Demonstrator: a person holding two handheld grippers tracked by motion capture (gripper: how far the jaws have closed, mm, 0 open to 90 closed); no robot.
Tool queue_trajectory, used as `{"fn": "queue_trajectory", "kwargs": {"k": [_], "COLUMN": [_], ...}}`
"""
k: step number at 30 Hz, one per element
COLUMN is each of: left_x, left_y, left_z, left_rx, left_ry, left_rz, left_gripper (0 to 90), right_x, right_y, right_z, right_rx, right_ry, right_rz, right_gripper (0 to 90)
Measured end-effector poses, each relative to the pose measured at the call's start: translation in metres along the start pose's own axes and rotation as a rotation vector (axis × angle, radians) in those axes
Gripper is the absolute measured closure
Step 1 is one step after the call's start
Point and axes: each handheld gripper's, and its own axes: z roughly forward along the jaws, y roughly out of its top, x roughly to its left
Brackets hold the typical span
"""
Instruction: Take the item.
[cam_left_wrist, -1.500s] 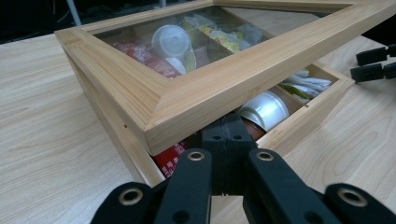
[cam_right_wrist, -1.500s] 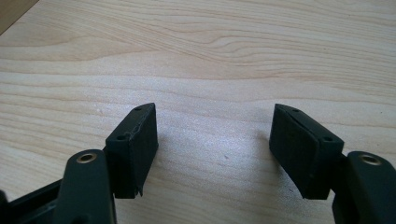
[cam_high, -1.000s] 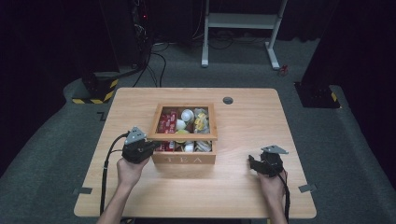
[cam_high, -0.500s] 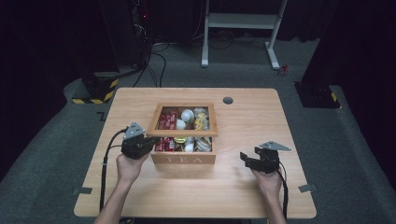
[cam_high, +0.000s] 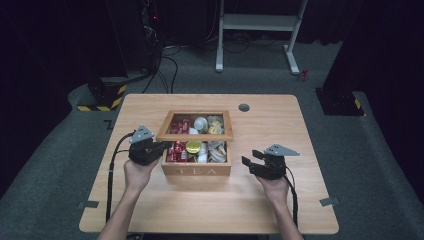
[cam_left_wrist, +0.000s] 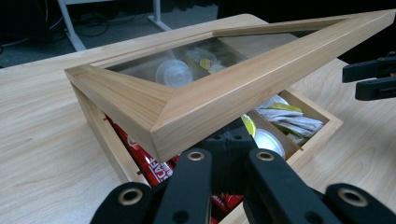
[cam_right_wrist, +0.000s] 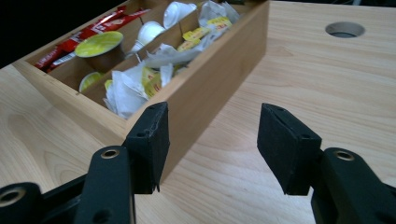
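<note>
The glass-paned lid (cam_left_wrist: 219, 88) is held half-raised over the tea box (cam_high: 196, 169) at mid-desk, propped from the box's left side by the left gripper (cam_high: 159, 146), its fingers nearly closed beneath the frame's front-left corner. The right gripper (cam_high: 250, 163) is kept right of the box, fingers wide apart and empty, so the lid lies nearer the left.

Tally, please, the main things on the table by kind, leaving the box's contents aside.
Grippers: 2 (left gripper, right gripper)
Wooden tea box: 1
Glass-paned lid: 1
Total: 4

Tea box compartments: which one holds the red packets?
The compartments along the side by the left claw hold the red packets; the middle ones hold capsules, and those toward the right claw hold pale tea bags.
</note>
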Motion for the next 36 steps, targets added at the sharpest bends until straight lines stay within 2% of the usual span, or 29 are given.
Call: {"fn": "queue_trajectory", "kwargs": {"k": [5, 12, 15, 19, 25, 36], "left_x": [0.001, 0.004, 0.006, 0.008, 0.009, 0.011], "left_y": [0.005, 0.008, 0.011, 0.015, 0.021, 0.030], "left_z": [0.000, 0.001, 0.002, 0.002, 0.002, 0.004], "left_rx": [-0.002, -0.010, -0.007, -0.013, -0.021, -0.025], "left_ry": [-0.002, -0.018, -0.023, -0.026, -0.030, -0.032], "left_rz": [0.003, -0.015, -0.021, -0.022, -0.033, -0.026], "left_gripper": [89.8, 89.8, 89.7, 89.8, 89.8, 89.8], "right_x": [0.009, 0.020, 0.025, 0.034, 0.041, 0.054], "right_y": [0.007, 0.018, 0.022, 0.029, 0.035, 0.043], "right_z": [0.006, 0.015, 0.020, 0.028, 0.035, 0.055], "right_rx": [-0.008, -0.007, 0.005, 0.015, 0.019, 0.040], "right_ry": [0.024, 0.036, 0.043, 0.049, 0.054, 0.074], "right_rz": [-0.025, -0.061, -0.064, -0.094, -0.116, -0.136], "right_gripper": [46.0, 47.0, 47.0, 47.0, 46.5, 44.8]}}
